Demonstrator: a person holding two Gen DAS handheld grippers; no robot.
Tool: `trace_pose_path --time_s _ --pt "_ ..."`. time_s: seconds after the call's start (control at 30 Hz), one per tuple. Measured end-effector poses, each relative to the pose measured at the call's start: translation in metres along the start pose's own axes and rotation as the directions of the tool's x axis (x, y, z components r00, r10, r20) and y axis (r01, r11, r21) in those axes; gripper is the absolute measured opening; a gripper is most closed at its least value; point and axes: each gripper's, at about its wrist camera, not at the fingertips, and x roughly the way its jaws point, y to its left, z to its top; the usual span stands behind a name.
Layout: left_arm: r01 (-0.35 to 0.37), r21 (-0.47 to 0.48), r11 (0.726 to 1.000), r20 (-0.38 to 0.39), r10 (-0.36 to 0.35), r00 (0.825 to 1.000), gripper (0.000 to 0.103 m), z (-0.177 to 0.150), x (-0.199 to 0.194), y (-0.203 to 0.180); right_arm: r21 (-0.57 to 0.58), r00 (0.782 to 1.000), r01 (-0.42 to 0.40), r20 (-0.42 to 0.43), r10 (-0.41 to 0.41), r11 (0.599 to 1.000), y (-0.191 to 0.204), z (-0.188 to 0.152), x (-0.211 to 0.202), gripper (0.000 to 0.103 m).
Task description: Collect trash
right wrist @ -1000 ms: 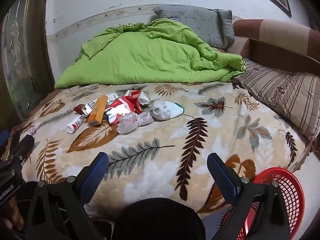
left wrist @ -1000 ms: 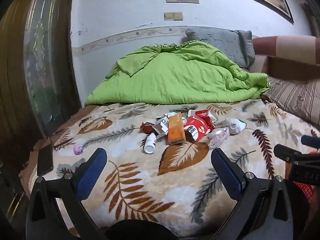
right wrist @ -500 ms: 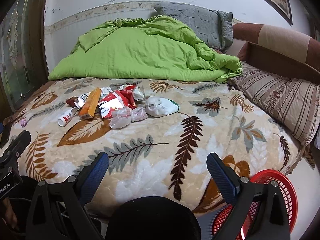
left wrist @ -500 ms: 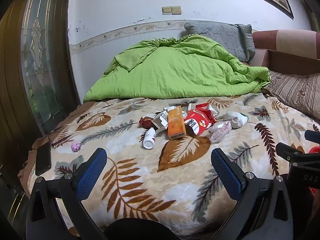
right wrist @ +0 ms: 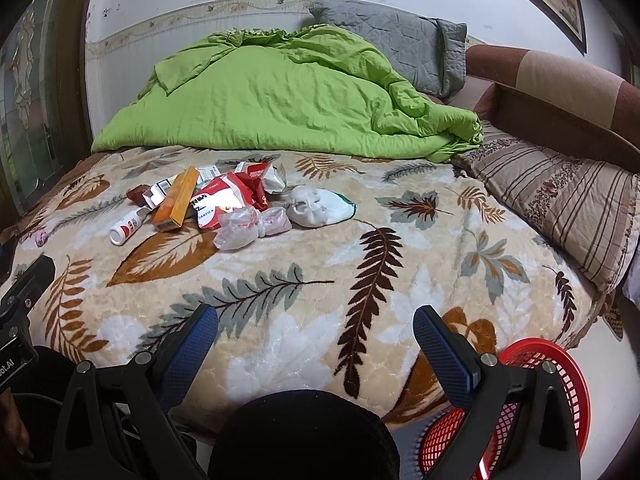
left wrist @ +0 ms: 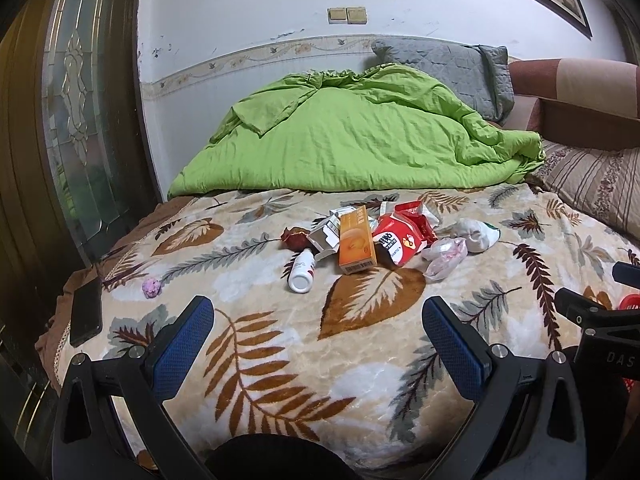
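Above the near edge of a leaf-patterned bed (left wrist: 280, 360), both the left hand-held gripper (left wrist: 318, 330) and right hand-held gripper (right wrist: 316, 338) hover with jaws spread wide and empty, facing a trash pile (left wrist: 368, 240); a red basket (right wrist: 560, 380) sits lower right.

The left gripper (left wrist: 318, 326) is held level, its two blue-padded fingers (left wrist: 182, 344) spread wide apart with nothing between them. The right gripper (right wrist: 316, 334) is in the same pose, fingers (right wrist: 440, 354) wide apart and empty, just beside the left one.
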Motion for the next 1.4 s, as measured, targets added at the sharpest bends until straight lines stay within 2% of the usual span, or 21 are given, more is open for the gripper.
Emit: trace_pose_path --time_s 0.87,0.97,1.03,1.17,1.27,1.33,1.37,1.4 --pt "0.036 -0.079 0.996 0.005 -0.036 0.999 0.103 -0.005 0.004 0.001 -0.003 1.000 -0.008 -0.022 0.008 1.000 -0.001 -0.003 0.003 0.100" --pt "0.034 -0.099 0.995 -0.004 -0.035 0.999 0.103 -0.011 0.010 0.007 -0.008 0.999 -0.029 -0.034 0.029 1.000 0.000 -0.002 0.005 0.096" --pt "0.081 -0.223 0.971 -0.010 -0.085 0.996 0.103 -0.011 0.018 0.017 -0.011 0.998 -0.051 -0.048 0.051 0.999 0.001 0.000 0.007 0.095" --pt "0.110 -0.387 0.916 -0.051 -0.140 0.989 0.103 -0.008 0.033 0.053 -0.002 0.988 -0.137 -0.073 0.137 0.991 0.003 0.006 0.012 0.089" --pt "0.067 -0.459 0.886 -0.075 -0.114 0.991 0.098 -0.003 0.045 0.095 0.010 0.977 -0.196 -0.086 0.197 0.980 0.006 0.011 0.017 0.083" --pt "0.024 -0.495 0.868 -0.092 -0.081 0.992 0.087 0.001 0.055 0.128 0.022 0.966 -0.239 -0.099 0.240 0.971 0.007 0.016 0.021 0.079" --pt "0.008 -0.516 0.857 -0.104 -0.071 0.992 0.085 0.002 0.060 0.144 0.034 0.957 -0.266 -0.110 0.268 0.963 0.008 0.019 0.025 0.077" --pt "-0.006 -0.550 0.835 -0.114 -0.069 0.991 0.082 0.002 0.066 0.163 0.044 0.950 -0.287 -0.117 0.291 0.957 0.008 0.021 0.027 0.075"
